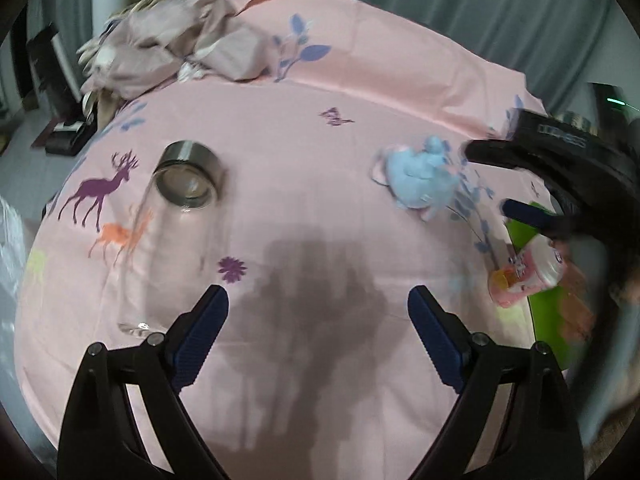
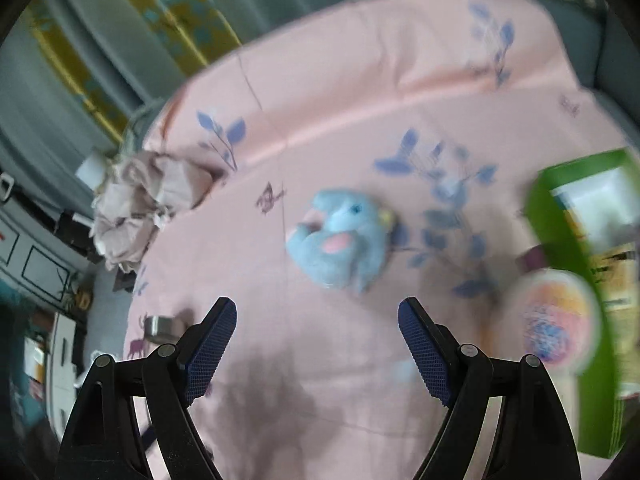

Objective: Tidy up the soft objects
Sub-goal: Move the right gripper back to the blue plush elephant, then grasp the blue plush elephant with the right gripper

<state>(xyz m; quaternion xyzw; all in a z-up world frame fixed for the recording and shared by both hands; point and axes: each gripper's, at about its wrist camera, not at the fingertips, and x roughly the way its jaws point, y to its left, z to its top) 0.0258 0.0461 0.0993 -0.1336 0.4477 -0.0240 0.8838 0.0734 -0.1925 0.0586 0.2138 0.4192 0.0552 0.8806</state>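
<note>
A blue plush toy [image 1: 420, 180] [image 2: 340, 240] with pink patches lies on the pink printed sheet [image 1: 304, 152] [image 2: 360, 100]. A crumpled pale mauve cloth [image 1: 172, 40] [image 2: 148, 204] is heaped at the sheet's far left edge. My left gripper [image 1: 318, 294] hangs open over bare sheet, with nothing between its blue pads. My right gripper [image 2: 317, 305] is open too and points at the plush, a little short of it. In the left wrist view that right gripper [image 1: 486, 178] sits just right of the plush, apart from it.
A clear glass bottle [image 1: 172, 248] with a metal cap [image 1: 188, 176] [image 2: 158, 326] lies on its side at the left. A green box [image 1: 548, 320] [image 2: 576, 240] lies at the right with a pink round container [image 1: 528, 276] [image 2: 556, 320] against it. Grey curtains hang behind.
</note>
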